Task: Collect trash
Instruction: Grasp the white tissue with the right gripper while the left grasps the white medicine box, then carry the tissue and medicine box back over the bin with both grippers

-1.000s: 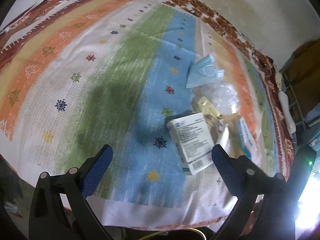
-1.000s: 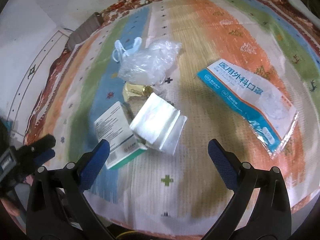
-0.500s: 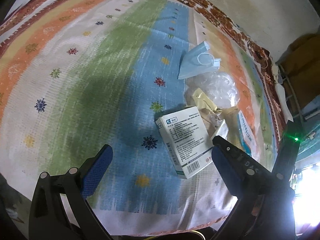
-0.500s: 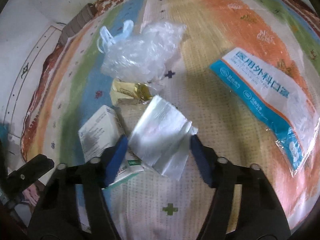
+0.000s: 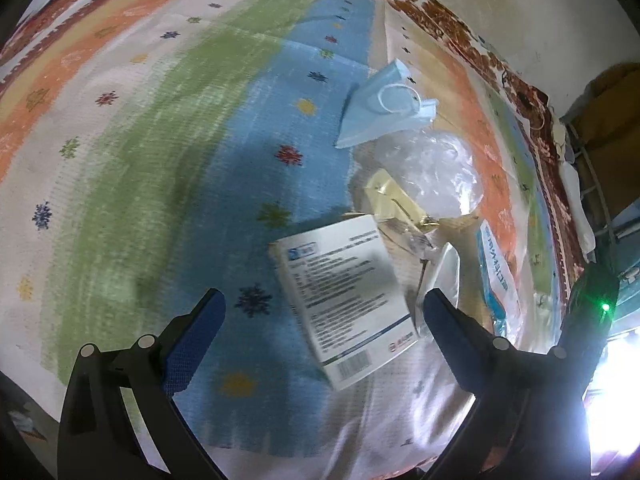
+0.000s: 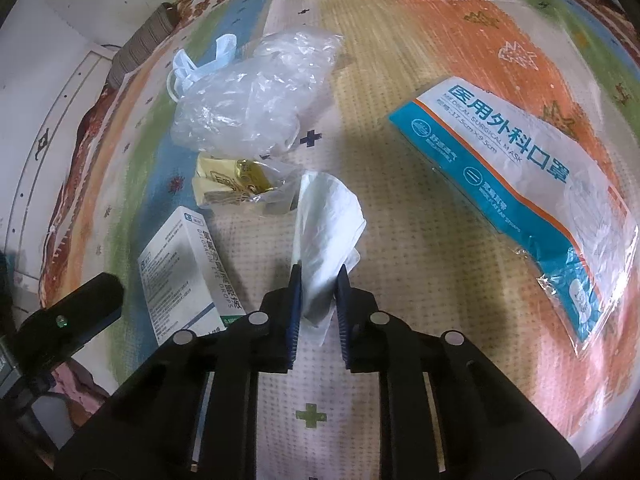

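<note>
Left gripper point(image 5: 322, 312) jaws spread wide, hovering over white eye-drops box point(image 5: 344, 296) on striped cloth point(image 5: 160, 140). Right gripper point(image 6: 317, 292) clamped on white tissue point(image 6: 326, 224). Crumpled clear bag point(image 6: 256, 92) beyond; surgical mask packet point(image 6: 516, 200) far right.

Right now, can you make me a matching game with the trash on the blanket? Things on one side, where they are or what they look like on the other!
Things:
1. white tissue
2. eye drops box
3. face mask
4. surgical mask packet

Clues:
A. light blue, with ear loops
B. pinched in the right gripper jaws
C. lying flat, left of the tissue
D. blue and white, on the orange stripe

Pairs: 1-B, 2-C, 3-A, 4-D
</note>
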Tool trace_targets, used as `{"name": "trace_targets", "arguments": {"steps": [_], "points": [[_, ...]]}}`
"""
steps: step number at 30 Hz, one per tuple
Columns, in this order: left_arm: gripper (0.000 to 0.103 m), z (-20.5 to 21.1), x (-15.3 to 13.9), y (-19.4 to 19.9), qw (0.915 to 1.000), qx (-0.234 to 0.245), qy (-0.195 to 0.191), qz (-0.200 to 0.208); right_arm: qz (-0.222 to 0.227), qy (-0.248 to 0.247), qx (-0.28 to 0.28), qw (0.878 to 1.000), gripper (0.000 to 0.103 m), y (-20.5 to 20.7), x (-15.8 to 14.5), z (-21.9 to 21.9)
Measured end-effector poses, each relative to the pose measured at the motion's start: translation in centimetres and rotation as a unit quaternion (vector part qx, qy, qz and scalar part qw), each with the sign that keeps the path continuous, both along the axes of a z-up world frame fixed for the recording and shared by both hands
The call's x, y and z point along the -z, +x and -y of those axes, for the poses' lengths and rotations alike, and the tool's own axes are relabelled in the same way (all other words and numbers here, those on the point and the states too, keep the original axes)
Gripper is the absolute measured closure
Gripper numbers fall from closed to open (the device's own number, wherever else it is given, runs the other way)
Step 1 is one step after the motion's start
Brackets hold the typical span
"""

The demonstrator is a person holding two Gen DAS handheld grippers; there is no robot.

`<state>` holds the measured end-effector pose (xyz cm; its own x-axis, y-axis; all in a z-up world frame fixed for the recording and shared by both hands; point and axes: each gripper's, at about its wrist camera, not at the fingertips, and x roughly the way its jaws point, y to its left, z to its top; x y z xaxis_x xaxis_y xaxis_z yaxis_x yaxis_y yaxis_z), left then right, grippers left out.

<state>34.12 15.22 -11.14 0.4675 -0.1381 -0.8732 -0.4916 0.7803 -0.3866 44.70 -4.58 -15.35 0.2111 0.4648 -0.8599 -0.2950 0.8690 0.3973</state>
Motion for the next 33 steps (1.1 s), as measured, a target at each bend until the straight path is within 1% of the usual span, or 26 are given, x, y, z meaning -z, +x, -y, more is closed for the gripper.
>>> {"name": "trace_targets", "arguments": {"steps": [3, 7, 11, 13, 15, 21, 23, 24, 25, 27, 31, 33], "points": [[0.006, 0.4, 0.7, 0.5, 0.9997, -0.013, 0.013, -0.016, 0.007, -0.015, -0.007, 1.0, 0.09, 0.2, -0.1, 0.7], [0.006, 0.9, 2.1, 1.5, 0.9993, -0.008, 0.006, -0.035, 0.011, -0.025, 0.007, 1.0, 0.091, 0.2, -0.2, 1.7], [0.006, 1.7, 2.4, 2.2, 0.9986, -0.008, 0.025, -0.047, 0.012, -0.037, 0.015, 0.999, 0.091, 0.2, -0.2, 2.5], [0.006, 1.9, 2.6, 2.5, 0.9971, -0.015, 0.04, -0.063, 0.013, -0.039, 0.018, 0.999, 0.091, 0.2, -0.2, 2.8], [0.006, 2.0, 3.1, 2.8, 0.9967, -0.024, 0.031, -0.071, 0.008, -0.034, 0.022, 0.999, 0.091, 0.2, -0.1, 3.0], [0.006, 2.9, 3.5, 3.8, 0.9916, -0.021, 0.076, -0.102, 0.007, -0.034, 0.023, 0.999, 0.091, 0.3, 0.0, 3.1], [0.011, 3.6, 3.4, 4.2, 0.9898, -0.01, 0.093, -0.107, 0.007, -0.035, 0.023, 0.999, 0.091, 0.2, 0.0, 2.9], [0.021, 4.0, 3.2, 4.4, 0.9884, 0.001, 0.106, -0.109, 0.007, -0.035, 0.022, 0.999, 0.091, 0.3, 0.0, 2.8], [0.022, 4.2, 3.0, 4.6, 0.9875, 0.008, 0.115, -0.107, 0.006, -0.035, 0.02, 0.999, 0.091, 0.3, -0.1, 2.8], [0.023, 4.3, 2.9, 4.6, 0.9885, 0.025, 0.109, -0.102, 0.004, -0.036, 0.018, 0.999, 0.091, 0.4, -0.1, 2.8], [0.025, 3.5, 2.7, 4.2, 0.9912, 0.033, 0.089, -0.092, 0.006, -0.042, 0.009, 0.999, 0.092, 0.2, -0.5, 3.1], [0.026, 2.9, 2.3, 3.8, 0.9933, 0.033, 0.072, -0.084, 0.005, -0.04, 0.005, 0.999, 0.092, -0.1, -0.9, 3.3]]}}
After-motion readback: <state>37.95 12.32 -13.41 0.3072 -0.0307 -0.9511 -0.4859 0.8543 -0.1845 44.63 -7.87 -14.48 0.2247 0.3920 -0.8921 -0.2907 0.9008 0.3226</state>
